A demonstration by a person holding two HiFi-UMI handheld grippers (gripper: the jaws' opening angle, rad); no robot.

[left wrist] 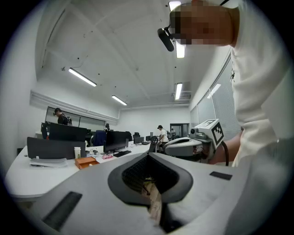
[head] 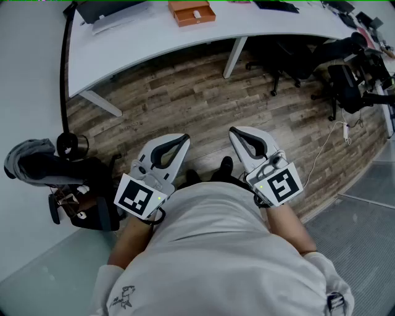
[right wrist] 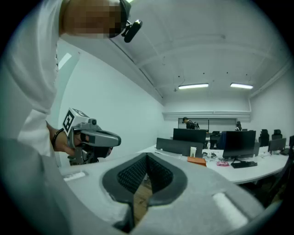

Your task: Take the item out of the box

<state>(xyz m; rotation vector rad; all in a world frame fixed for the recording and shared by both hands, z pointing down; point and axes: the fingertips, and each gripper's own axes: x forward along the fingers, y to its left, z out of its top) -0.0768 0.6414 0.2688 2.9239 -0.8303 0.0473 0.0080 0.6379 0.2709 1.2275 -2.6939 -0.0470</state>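
The left gripper (left wrist: 148, 156) has its jaws clenched tip to tip, and only the plank floor shows through the oval gap behind the tips. The right gripper (right wrist: 147, 157) is the same, closed on nothing. Seen from the head, the two sit side by side just in front of the person's white shirt (head: 222, 247). They are near each other but apart, their noses angling slightly toward one another and pointing out roughly level over the wooden floor (head: 185, 105). Each marker cube sits at the rear, against a bare forearm drawn in close to the body, with the elbows bent and tucked back. Each gripper's camera catches the other gripper off to its side at the same height. The orange box (head: 192, 12) lies well ahead of both grippers on the long white desk (head: 154, 37), open-topped, with something small and pale inside it. A dark monitor (right wrist: 189, 135) stands on the desk near it. Black office chairs (head: 290, 62) stand under the desk's right part, and another chair with a grey bundle on it (head: 43, 163) is at the person's left.
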